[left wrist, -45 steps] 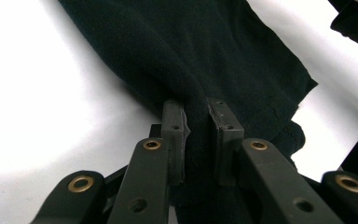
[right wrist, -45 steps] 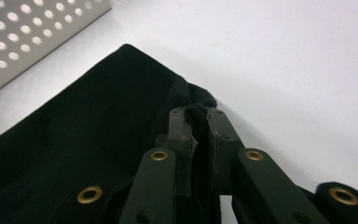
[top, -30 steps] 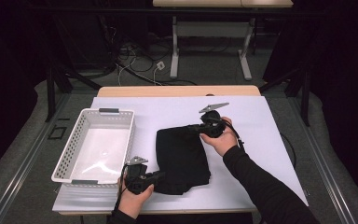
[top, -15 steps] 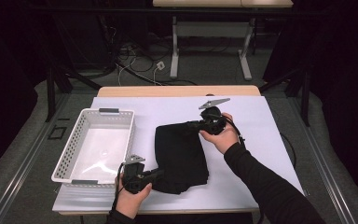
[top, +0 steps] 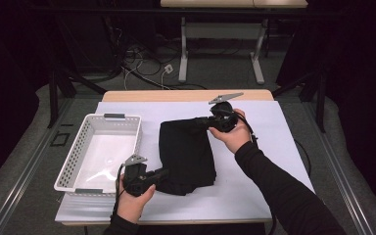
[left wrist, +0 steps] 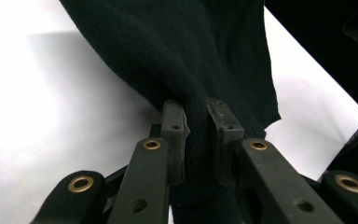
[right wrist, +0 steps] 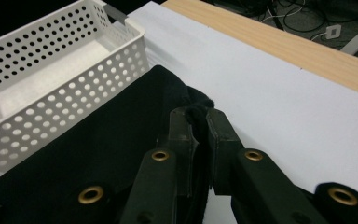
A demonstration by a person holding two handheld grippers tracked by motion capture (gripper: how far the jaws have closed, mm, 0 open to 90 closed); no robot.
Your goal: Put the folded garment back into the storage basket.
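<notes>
White basket (top: 103, 147) at the bench's (top: 274, 147) left, left gripper (top: 162, 174) clamping the near corner of the black cloth (top: 186, 152), left gripper view showing fabric bunched between its fingers (left wrist: 175, 135), right gripper (top: 201, 122) pinching the far corner, right gripper view showing the basket's holes.
</notes>
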